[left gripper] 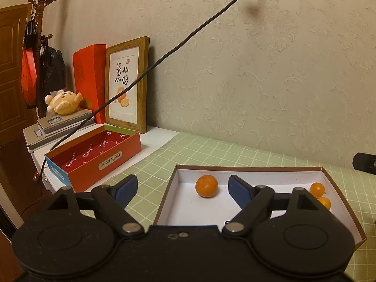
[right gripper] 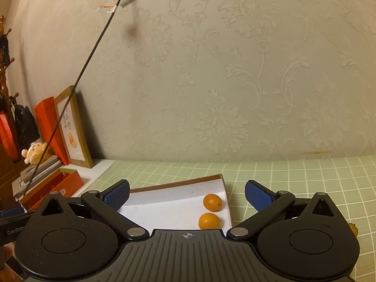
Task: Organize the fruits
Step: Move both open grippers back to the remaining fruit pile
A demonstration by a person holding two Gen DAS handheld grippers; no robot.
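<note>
A shallow white cardboard tray [left gripper: 258,171] with brown rim lies on the green checked mat. Inside it rests a round orange [left gripper: 206,186] near the far left, and two small kumquats [left gripper: 317,189] [left gripper: 324,203] at the right side. My left gripper [left gripper: 182,188] is open just above the tray's near left part, the orange lying free between its blue pads. In the right wrist view the two kumquats [right gripper: 212,202] [right gripper: 208,221] lie in the tray's right corner [right gripper: 225,188]. My right gripper [right gripper: 186,196] stands wide open over them, touching neither.
A red open box [left gripper: 98,155] labelled "Cloth book" sits left of the tray. Behind it stand a framed picture [left gripper: 127,87], a red bag [left gripper: 89,82], stacked books with a plush toy [left gripper: 63,102]. A black cable [left gripper: 188,40] slants across from the wall. A small orange-brown object [right gripper: 353,229] lies on the mat at the right.
</note>
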